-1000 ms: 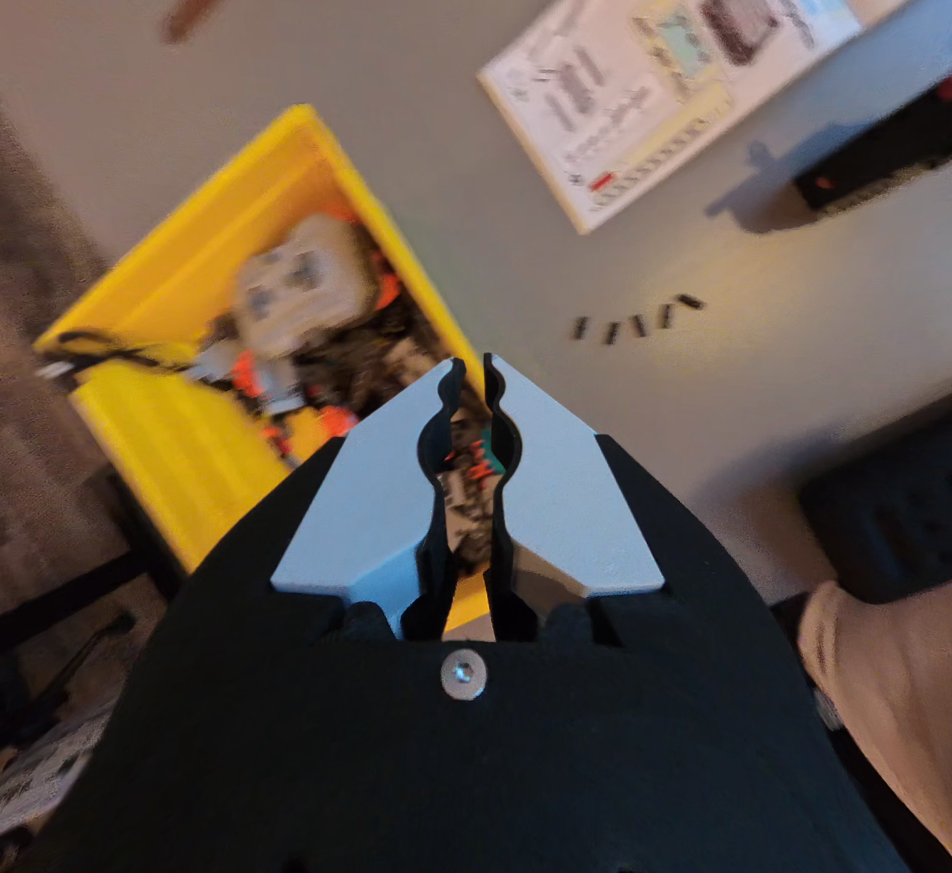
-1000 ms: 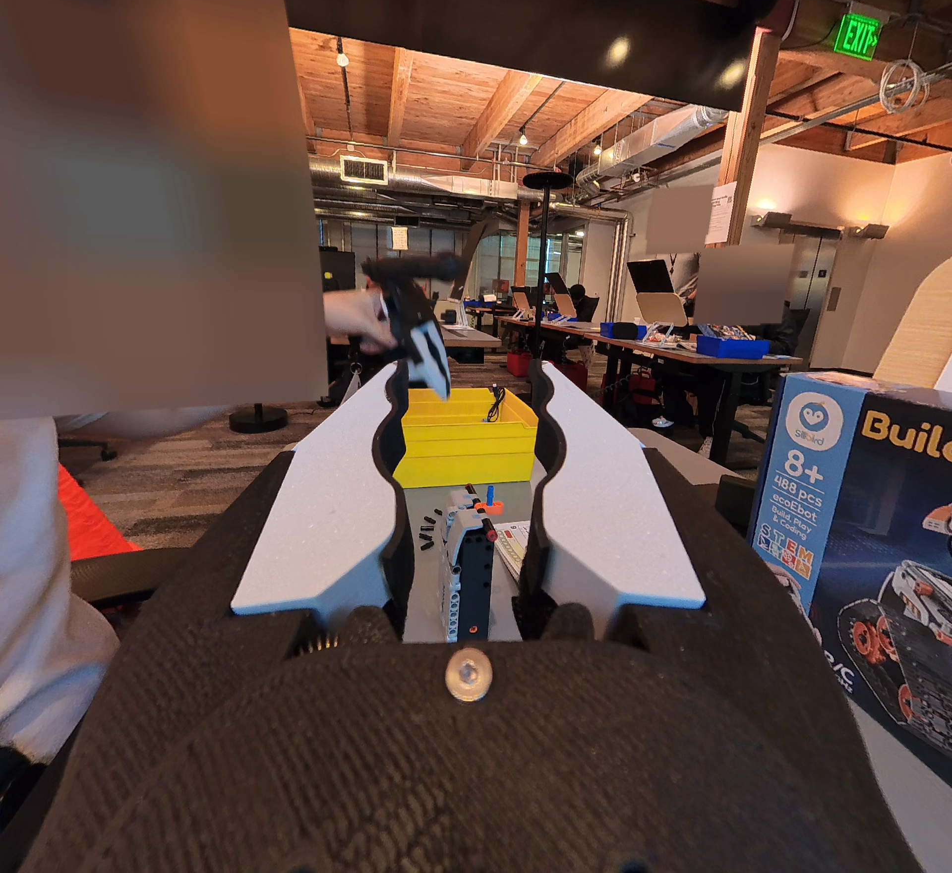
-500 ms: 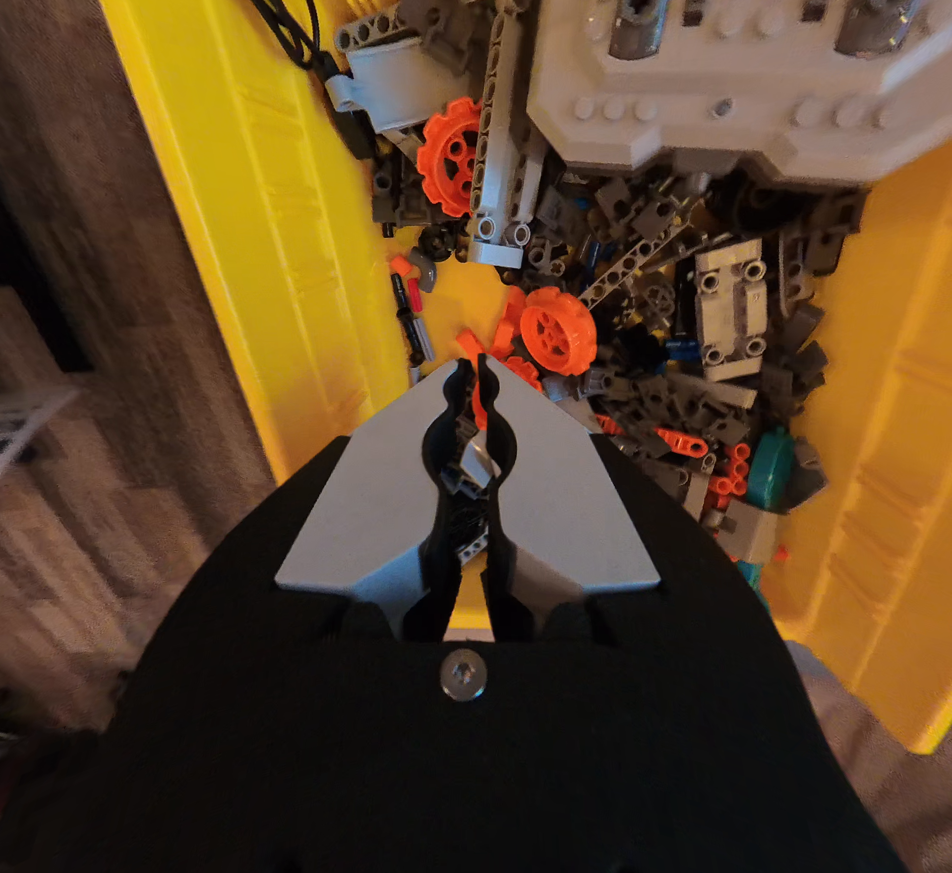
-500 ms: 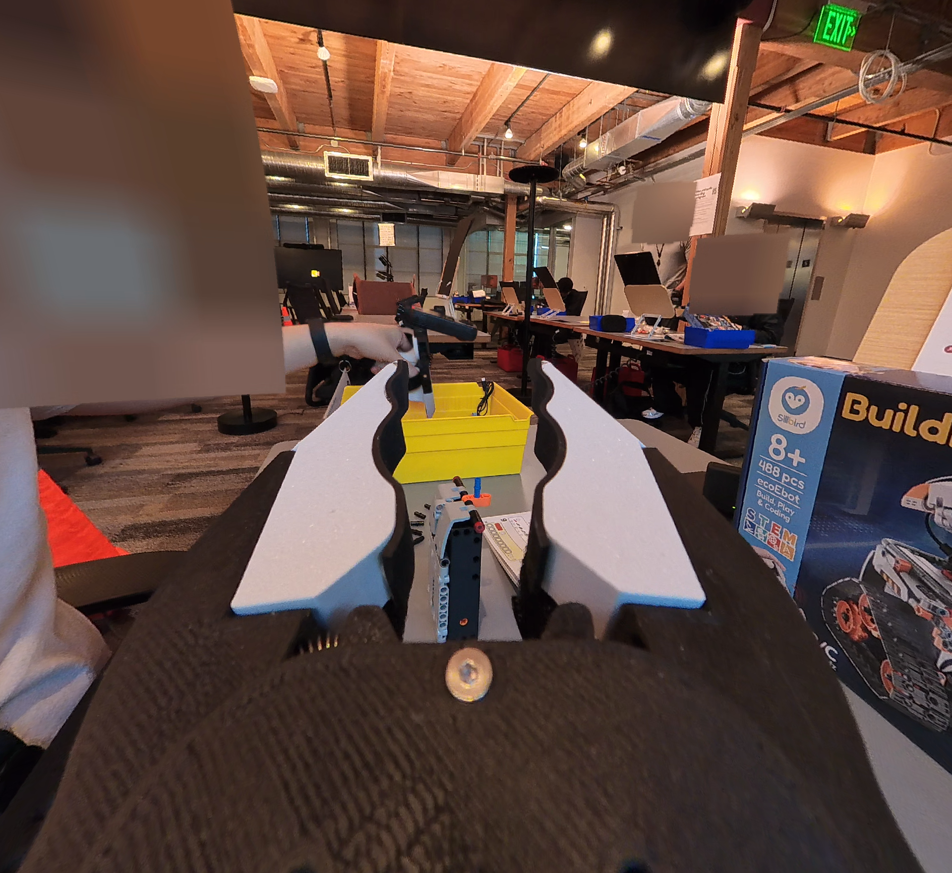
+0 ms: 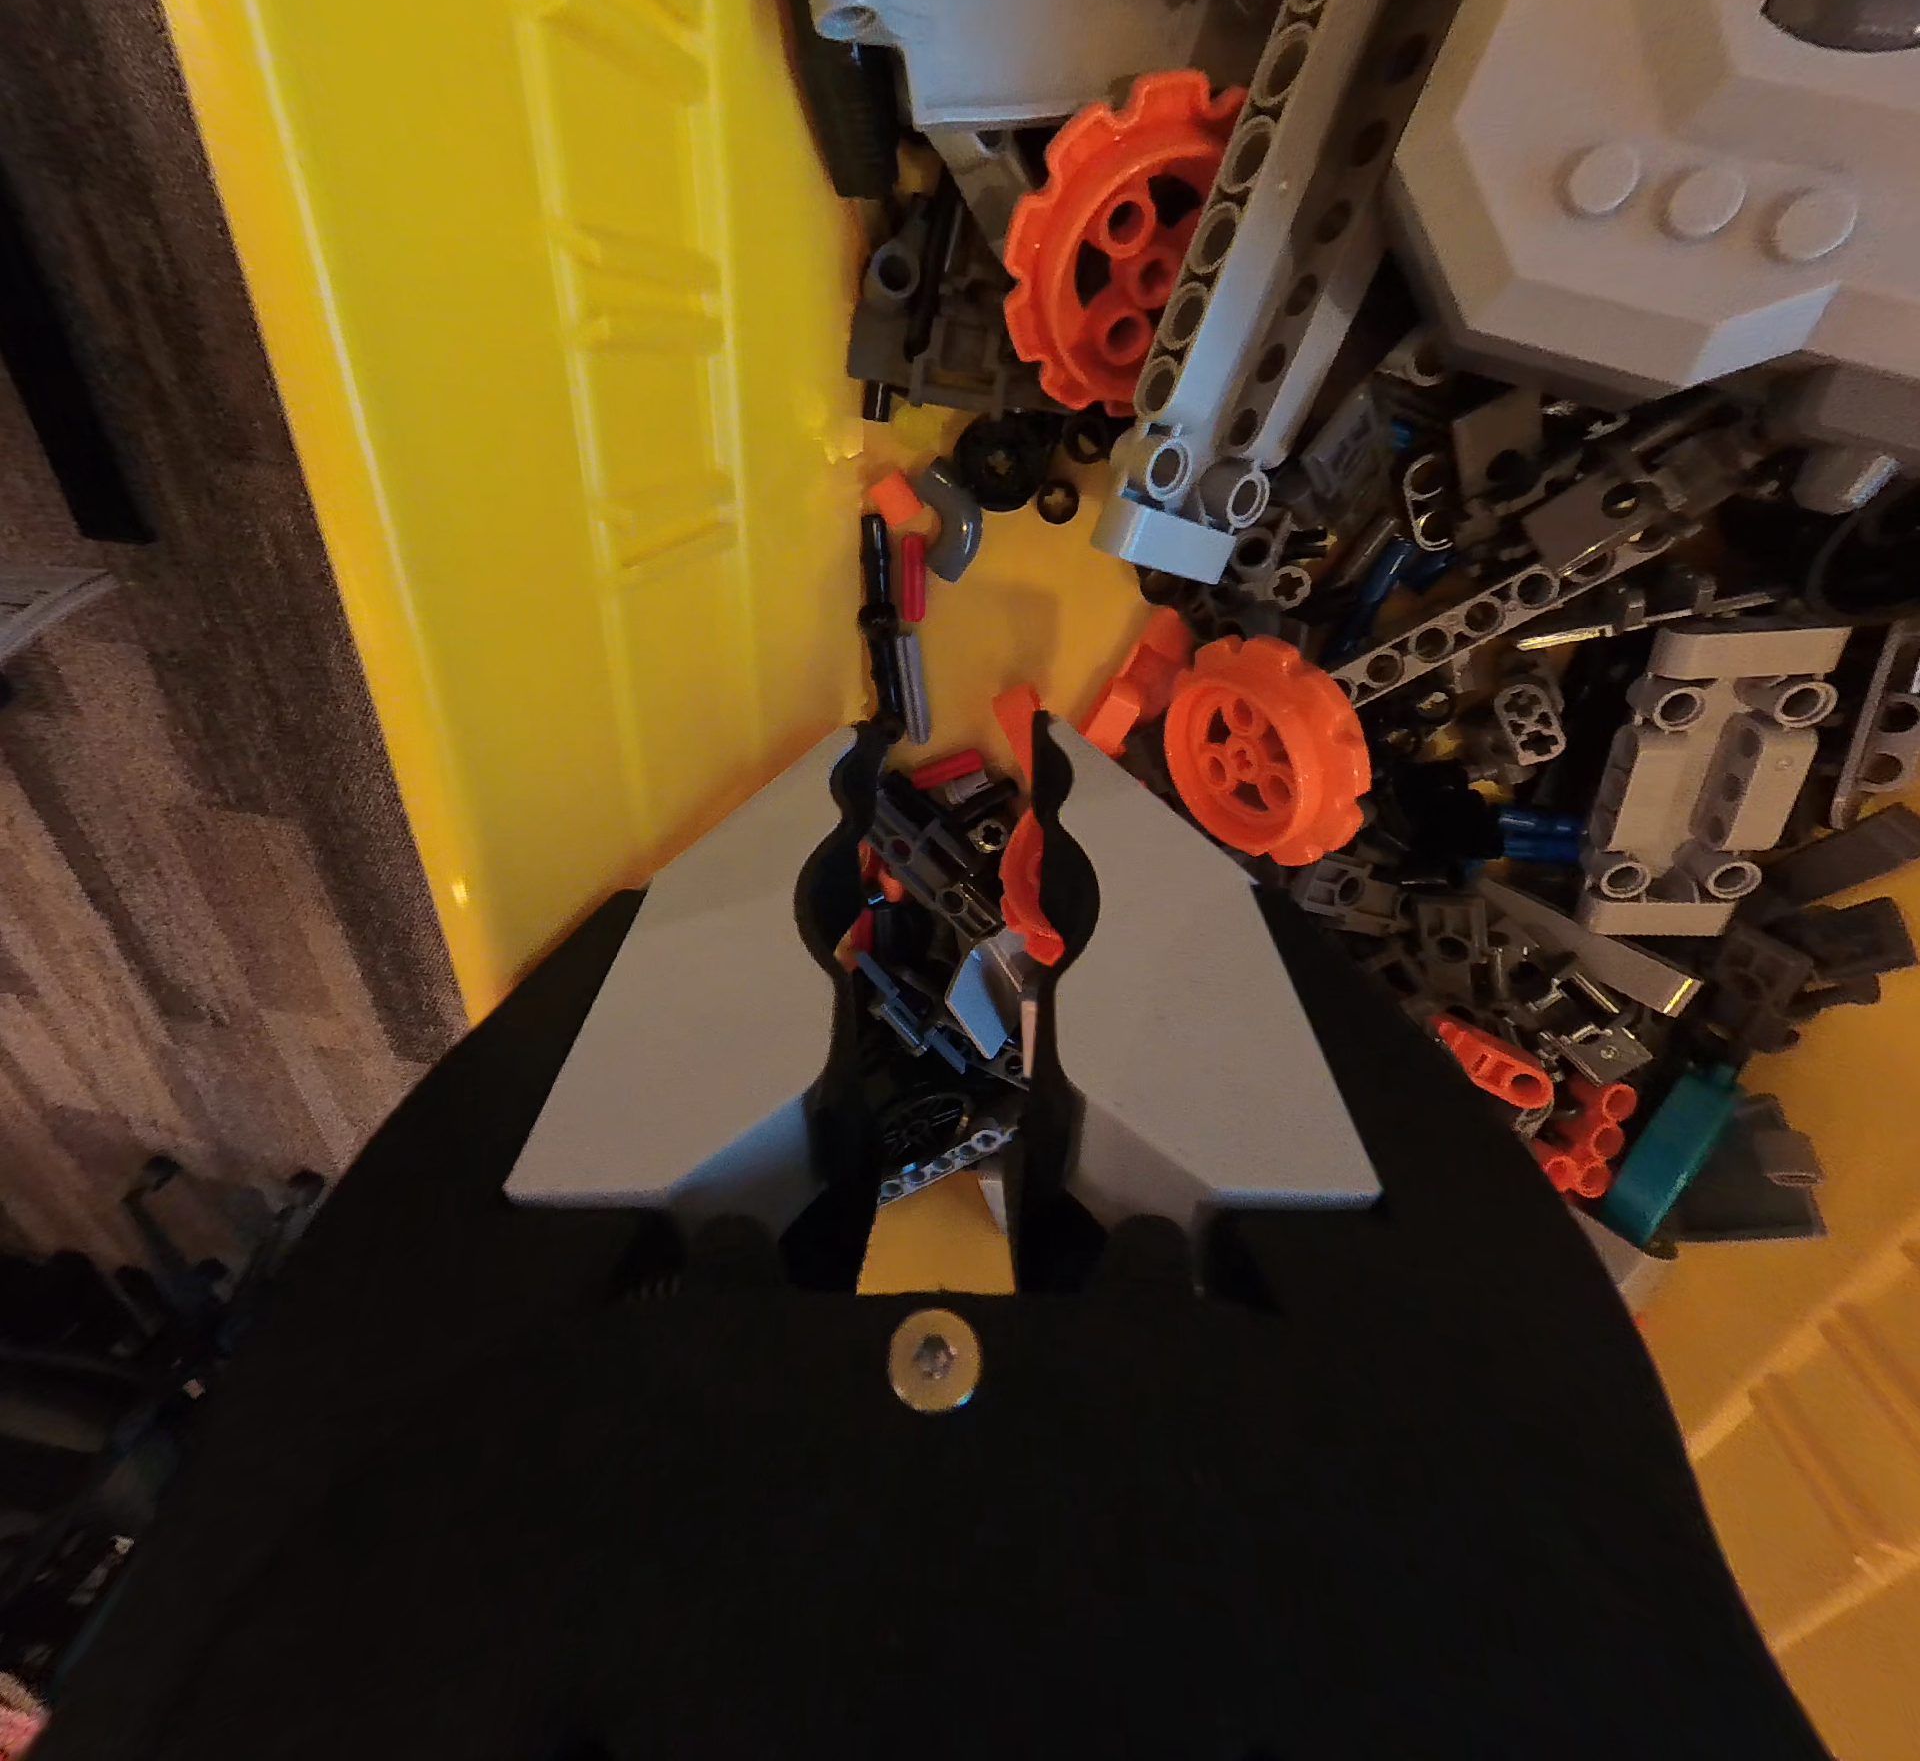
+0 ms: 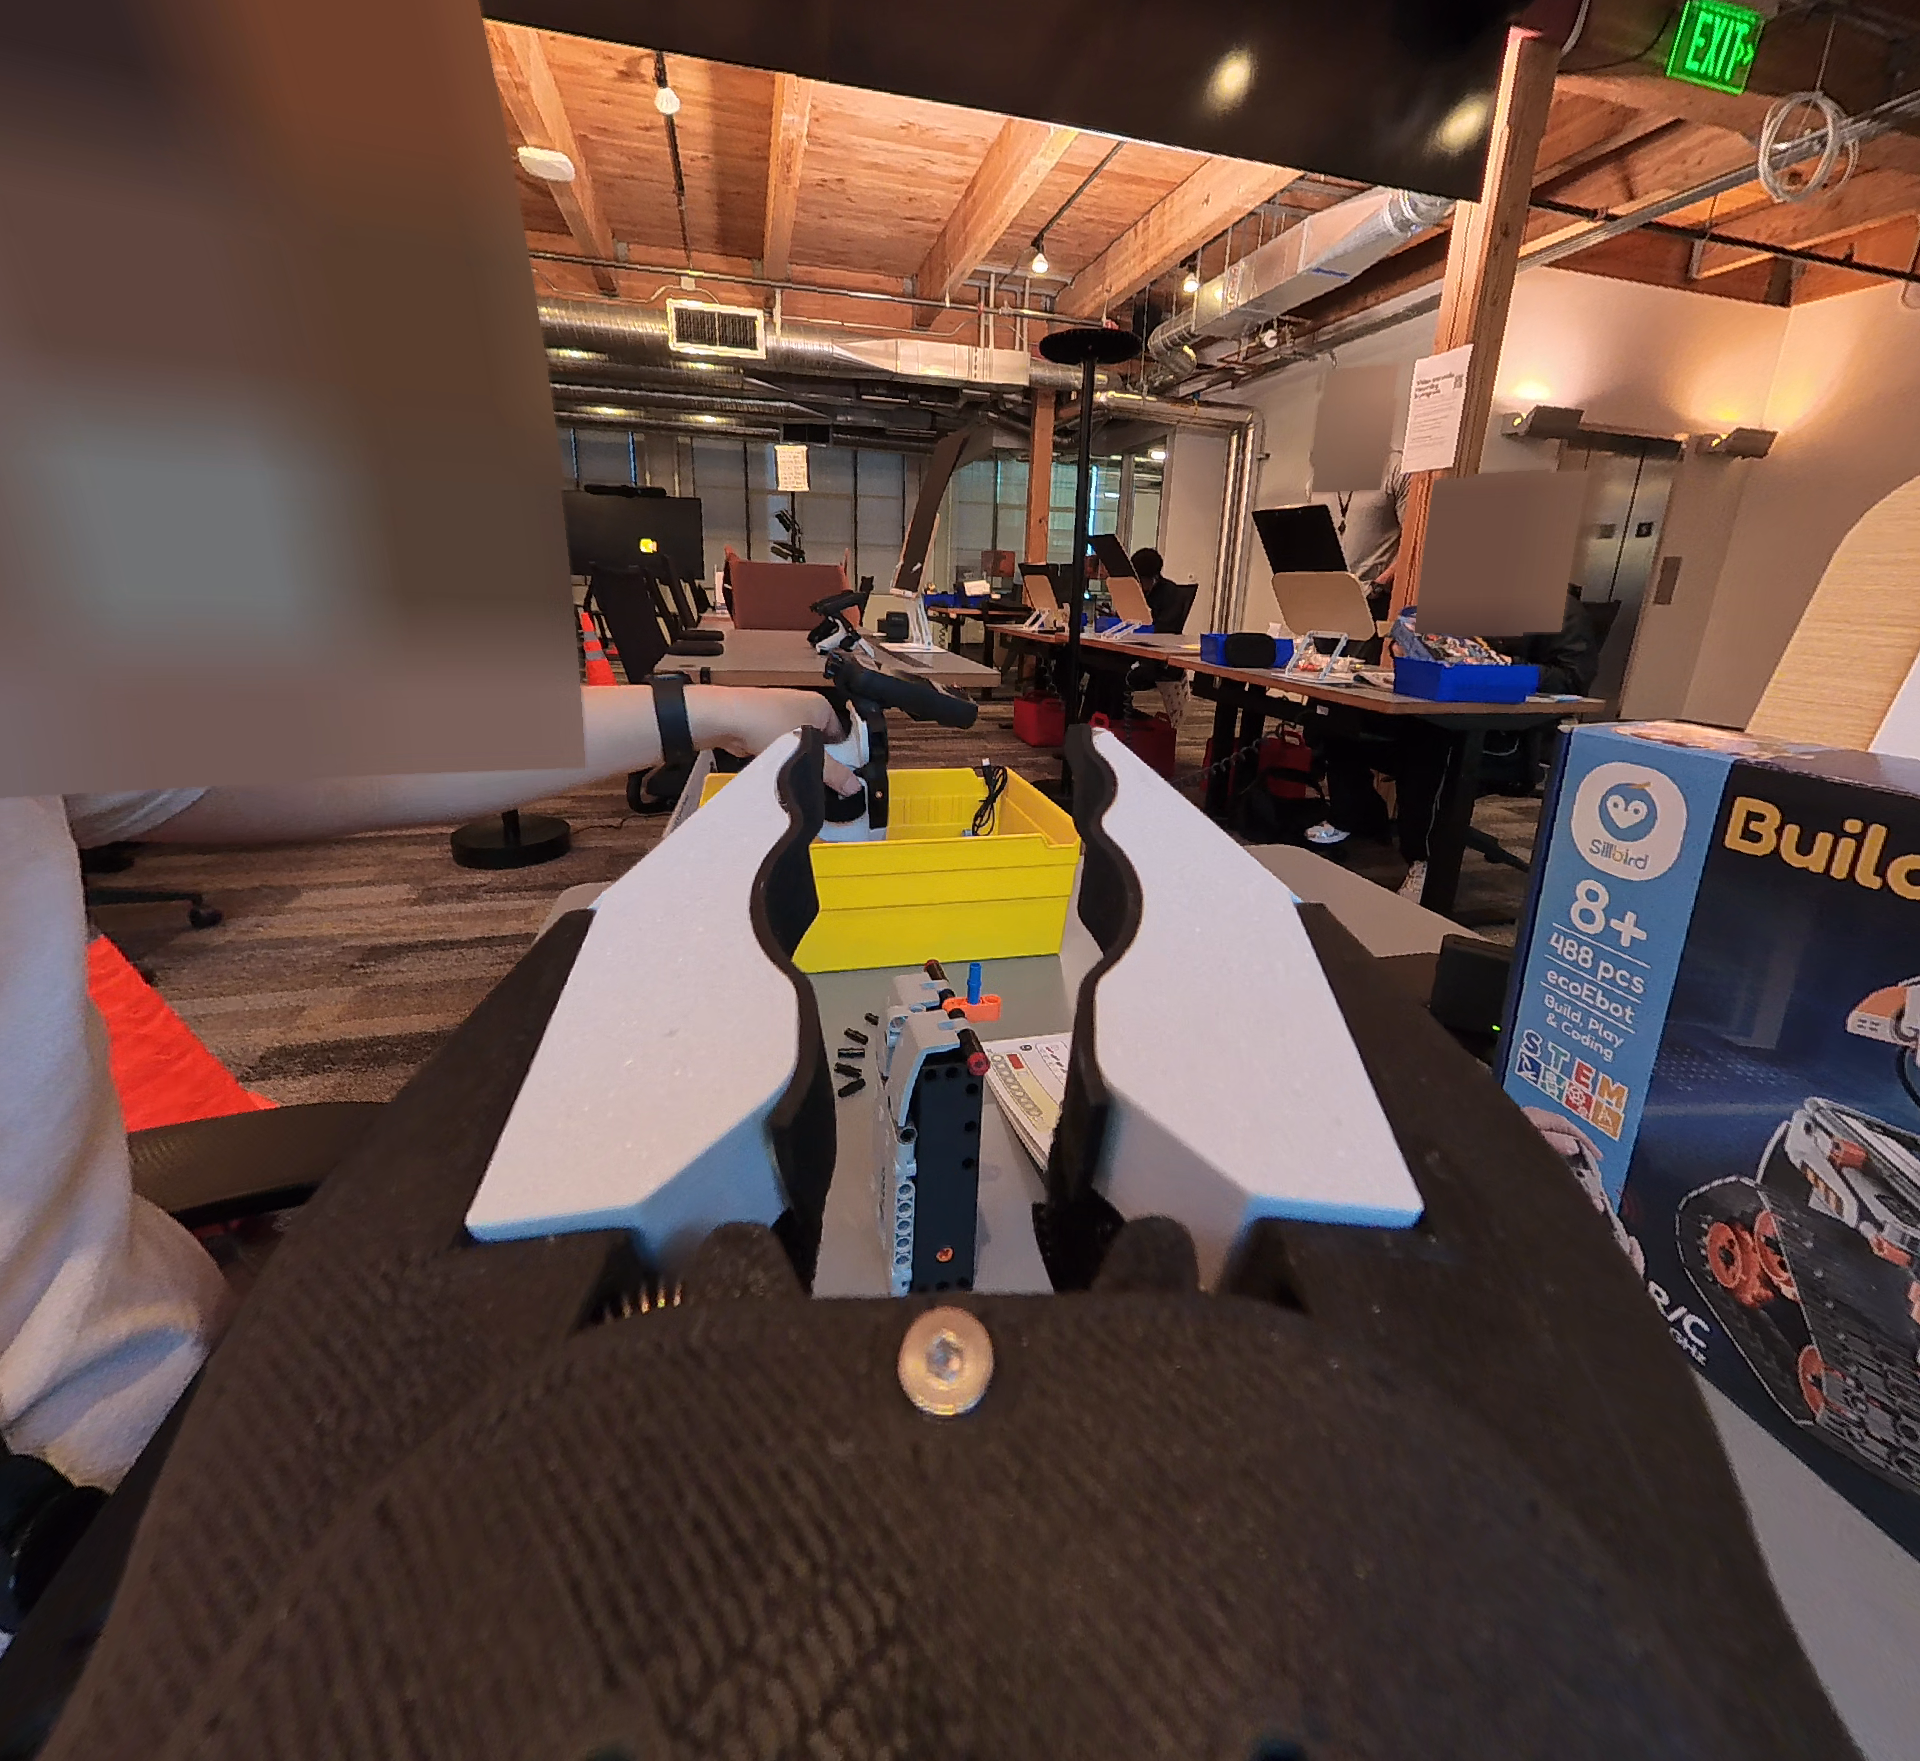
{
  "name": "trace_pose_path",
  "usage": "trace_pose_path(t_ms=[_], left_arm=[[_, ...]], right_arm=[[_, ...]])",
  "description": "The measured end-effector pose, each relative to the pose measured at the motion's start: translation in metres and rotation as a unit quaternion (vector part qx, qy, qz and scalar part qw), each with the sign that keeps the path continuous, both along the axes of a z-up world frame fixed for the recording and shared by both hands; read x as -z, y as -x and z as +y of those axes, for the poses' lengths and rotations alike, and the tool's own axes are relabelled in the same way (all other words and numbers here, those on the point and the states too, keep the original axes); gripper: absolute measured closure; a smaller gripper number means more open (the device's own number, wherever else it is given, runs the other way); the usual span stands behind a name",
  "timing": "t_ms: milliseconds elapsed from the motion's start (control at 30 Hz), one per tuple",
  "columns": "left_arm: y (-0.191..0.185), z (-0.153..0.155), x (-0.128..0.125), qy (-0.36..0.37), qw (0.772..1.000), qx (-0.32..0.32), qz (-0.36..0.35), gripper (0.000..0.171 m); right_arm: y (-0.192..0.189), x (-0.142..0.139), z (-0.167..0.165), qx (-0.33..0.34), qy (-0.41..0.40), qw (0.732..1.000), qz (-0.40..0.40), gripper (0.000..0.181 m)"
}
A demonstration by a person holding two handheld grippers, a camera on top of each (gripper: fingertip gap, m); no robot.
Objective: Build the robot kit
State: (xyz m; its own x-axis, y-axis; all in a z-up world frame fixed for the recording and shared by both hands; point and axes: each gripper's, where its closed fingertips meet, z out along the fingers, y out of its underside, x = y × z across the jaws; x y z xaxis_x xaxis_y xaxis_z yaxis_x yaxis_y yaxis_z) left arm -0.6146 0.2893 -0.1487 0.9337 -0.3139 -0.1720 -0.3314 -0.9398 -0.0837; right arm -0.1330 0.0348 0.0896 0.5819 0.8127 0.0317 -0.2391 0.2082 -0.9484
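My left gripper [image 5: 956,740] is open, low inside a yellow bin [image 5: 582,361], close to its left wall. Between its fingers I see small loose parts: a red pin [image 5: 951,766], dark grey and black pieces, and an orange piece [image 5: 1023,870] by the right finger. It holds nothing. An orange wheel [image 5: 1262,750] lies just right of the tips. My right gripper [image 6: 940,745] is open and empty above a grey table. A grey and black block assembly [image 6: 935,1140] lies on the table between its fingers. The left gripper [image 6: 862,776] shows farther off, dipped into the yellow bin [image 6: 935,901].
The bin also holds a big grey hub [image 5: 1662,153], a long grey beam [image 5: 1236,257], a second orange wheel [image 5: 1112,246] and a teal piece [image 5: 1662,1161]. On the table are black pins [image 6: 852,1062], an instruction booklet [image 6: 1029,1077] and a blue kit box [image 6: 1714,1036] at right. Some 60 cm of space lies between my two pairs of fingers.
My left gripper has swung from over the table into the bin, dropped lower toward the parts, and its jaws have opened wider. My right gripper has stayed nearly still.
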Motion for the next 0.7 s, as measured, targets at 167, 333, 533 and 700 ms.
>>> trace_pose_path(t_ms=[167,333,533,700], left_arm=[[-0.003,0.005,0.001,-0.001,1.000,-0.014,-0.015,0.146],[-0.004,0.005,0.004,0.010,0.999,-0.026,-0.016,0.146],[-0.003,0.001,0.012,0.021,0.999,-0.029,-0.005,0.143],[-0.005,0.006,0.002,-0.008,1.000,-0.019,-0.003,0.144]], right_arm=[[0.000,-0.002,-0.003,-0.001,-0.005,1.000,0.001,0.134],[-0.001,-0.005,-0.005,-0.002,-0.010,1.000,0.004,0.134],[-0.002,-0.008,-0.008,-0.004,-0.015,1.000,0.007,0.134],[0.000,-0.008,-0.008,-0.007,-0.014,1.000,0.005,0.134]])
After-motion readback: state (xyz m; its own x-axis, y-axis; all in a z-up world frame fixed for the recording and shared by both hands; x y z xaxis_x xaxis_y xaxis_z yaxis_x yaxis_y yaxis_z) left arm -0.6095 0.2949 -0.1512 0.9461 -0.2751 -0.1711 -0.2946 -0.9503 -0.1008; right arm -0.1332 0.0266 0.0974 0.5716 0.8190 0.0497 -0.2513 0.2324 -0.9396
